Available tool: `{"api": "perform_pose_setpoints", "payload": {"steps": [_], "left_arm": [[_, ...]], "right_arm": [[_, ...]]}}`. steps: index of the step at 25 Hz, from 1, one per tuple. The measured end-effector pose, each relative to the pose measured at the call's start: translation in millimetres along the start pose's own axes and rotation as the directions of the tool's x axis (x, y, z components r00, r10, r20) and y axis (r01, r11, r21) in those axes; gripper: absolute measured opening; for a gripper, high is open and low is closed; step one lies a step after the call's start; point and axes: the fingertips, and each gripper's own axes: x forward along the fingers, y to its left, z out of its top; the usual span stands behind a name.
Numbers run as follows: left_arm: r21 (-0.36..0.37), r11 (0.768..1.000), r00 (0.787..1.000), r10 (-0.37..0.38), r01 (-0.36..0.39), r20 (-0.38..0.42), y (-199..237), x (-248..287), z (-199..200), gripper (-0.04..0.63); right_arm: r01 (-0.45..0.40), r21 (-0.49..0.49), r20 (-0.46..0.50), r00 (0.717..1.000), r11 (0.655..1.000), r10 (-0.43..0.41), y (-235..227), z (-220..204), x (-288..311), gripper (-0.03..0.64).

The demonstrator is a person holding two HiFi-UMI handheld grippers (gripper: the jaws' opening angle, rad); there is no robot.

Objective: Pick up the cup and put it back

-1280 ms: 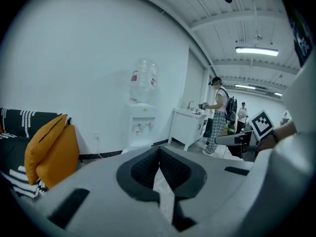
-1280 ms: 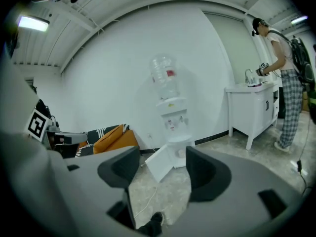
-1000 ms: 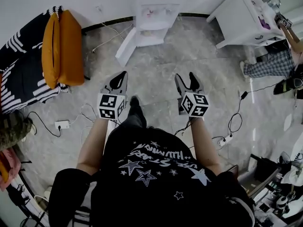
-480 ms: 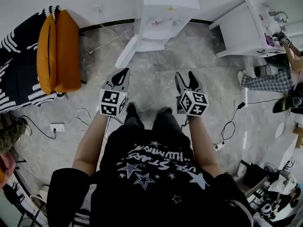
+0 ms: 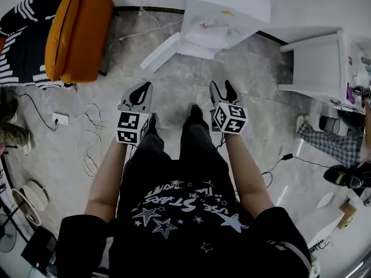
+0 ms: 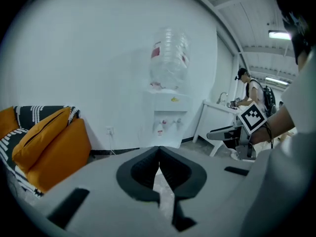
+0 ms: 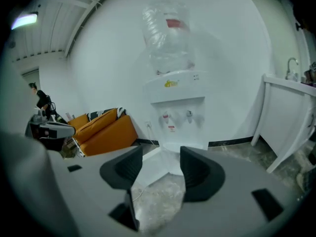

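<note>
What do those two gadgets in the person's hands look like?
The left gripper and right gripper are grey, with black-lined jaws and a cube of black-and-white square markers each. The person wears a black short-sleeved T-shirt with white stars.

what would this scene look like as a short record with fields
place: room with a stone floor
ahead: water dispenser against the wall, bottle on top
person's left: orange cushions
person's right: white table
left gripper: jaws together, nothing held
right gripper: jaws apart, have just been closing a little, nothing between them
cup: not visible in any view
task stage: no cup held yet
</note>
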Motion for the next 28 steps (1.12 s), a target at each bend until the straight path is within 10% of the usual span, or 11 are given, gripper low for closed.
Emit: {"api": "perform_pose_setpoints", "payload": {"steps": [9, 28], "left_arm": [[-0.077, 0.989, 0.991, 0.130, -0.128, 0.028, -37, 58, -21, 0.009], [-0.035, 0.998, 0.998, 0.058, -0.056, 0.037, 58, 251, -257, 0.009]], "right_arm": [[-0.123, -0.058, -0.147, 0.983, 0.991, 0.113, -59, -52, 91, 0.213], [0.122, -0.060, -0.107, 0.986, 0.991, -0.128, -152, -242, 367, 0.175]]}}
